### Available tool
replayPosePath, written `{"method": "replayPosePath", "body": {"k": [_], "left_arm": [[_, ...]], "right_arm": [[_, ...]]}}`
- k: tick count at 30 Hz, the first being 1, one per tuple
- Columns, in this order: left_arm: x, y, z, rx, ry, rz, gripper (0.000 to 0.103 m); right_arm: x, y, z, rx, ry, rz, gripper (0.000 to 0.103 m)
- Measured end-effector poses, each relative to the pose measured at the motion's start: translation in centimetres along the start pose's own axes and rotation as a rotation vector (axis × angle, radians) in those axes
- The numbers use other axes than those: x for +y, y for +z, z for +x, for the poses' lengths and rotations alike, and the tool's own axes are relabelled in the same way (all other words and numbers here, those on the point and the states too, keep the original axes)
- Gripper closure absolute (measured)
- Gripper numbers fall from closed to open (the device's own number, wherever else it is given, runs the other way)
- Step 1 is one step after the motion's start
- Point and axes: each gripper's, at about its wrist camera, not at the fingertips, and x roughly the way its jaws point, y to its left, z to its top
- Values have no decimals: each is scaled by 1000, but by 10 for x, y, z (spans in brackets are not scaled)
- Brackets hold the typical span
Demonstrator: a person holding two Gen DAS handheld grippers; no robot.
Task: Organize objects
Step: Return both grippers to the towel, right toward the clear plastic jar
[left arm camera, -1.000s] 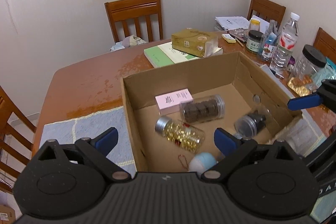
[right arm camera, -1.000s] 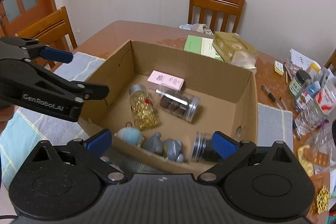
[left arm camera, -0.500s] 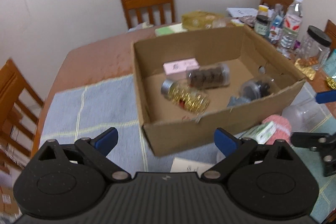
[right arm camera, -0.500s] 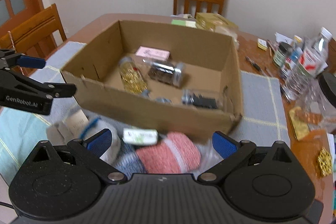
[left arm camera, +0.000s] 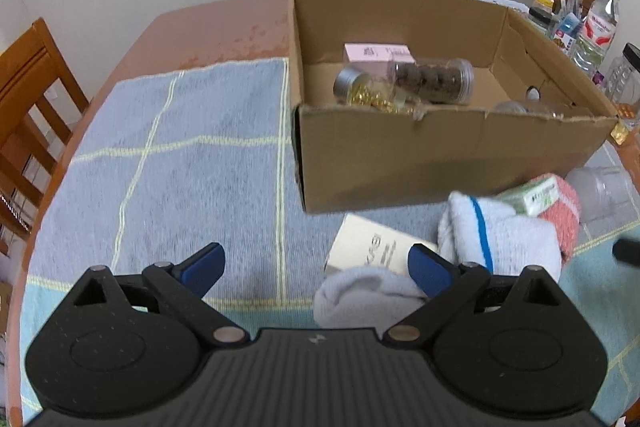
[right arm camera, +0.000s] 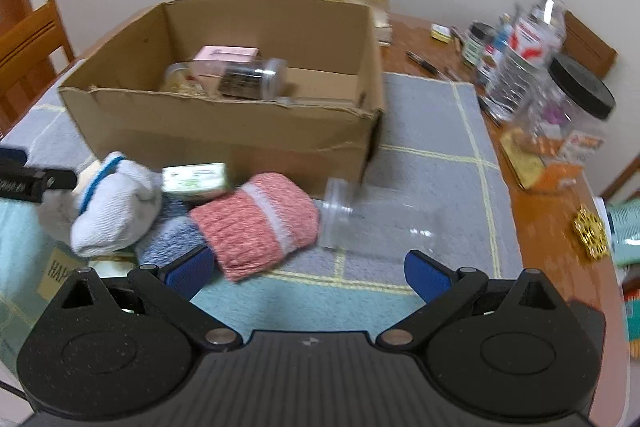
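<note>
Left gripper (left arm camera: pixel 316 265): jaws spread wide, empty, above the checked cloth (left arm camera: pixel 180 163).
Right gripper (right arm camera: pixel 306 273): jaws spread wide, empty; the left one's black tip shows at the far left of its view.
Cardboard box (left arm camera: pixel 440 163): ahead of both pairs of jaws, standing on the cloth, open at the top.
Box contents: pink carton (left arm camera: pixel 378 53) at the back; clear jar of dark pieces (left arm camera: pixel 432 79) on its side just in front of it; jar of gold capsules (left arm camera: pixel 372 93) beside that.
Pink rolled sock (right arm camera: pixel 256 223): just ahead of the right jaws, nearer the left finger, outside the box.
White sock with blue stripe (right arm camera: pixel 116 211): left of the pink one, touching it or nearly so.
Green-and-white carton (right arm camera: pixel 196 179): resting on the sock pile, against the box wall.
Empty clear jar (right arm camera: pixel 360 219): on its side, ahead between the right jaws, mouth beside the pink sock.
Cream booklet (left arm camera: pixel 372 247): flat on the cloth, ahead of the left gripper's right finger.
</note>
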Motion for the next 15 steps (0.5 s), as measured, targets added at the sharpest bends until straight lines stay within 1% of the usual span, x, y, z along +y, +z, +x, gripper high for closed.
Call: {"method": "replayPosePath", "body": {"k": [8, 11, 15], "left_arm": [[6, -24, -4, 57, -32, -22, 5], [7, -34, -8, 67, -39, -21, 5], [6, -42, -14, 64, -65, -7, 5]], "right_arm": [[-31, 10, 16, -29, -89, 102, 0], [-40, 14, 24, -27, -91, 125, 0], [-43, 20, 37, -18, -91, 95, 0]]}}
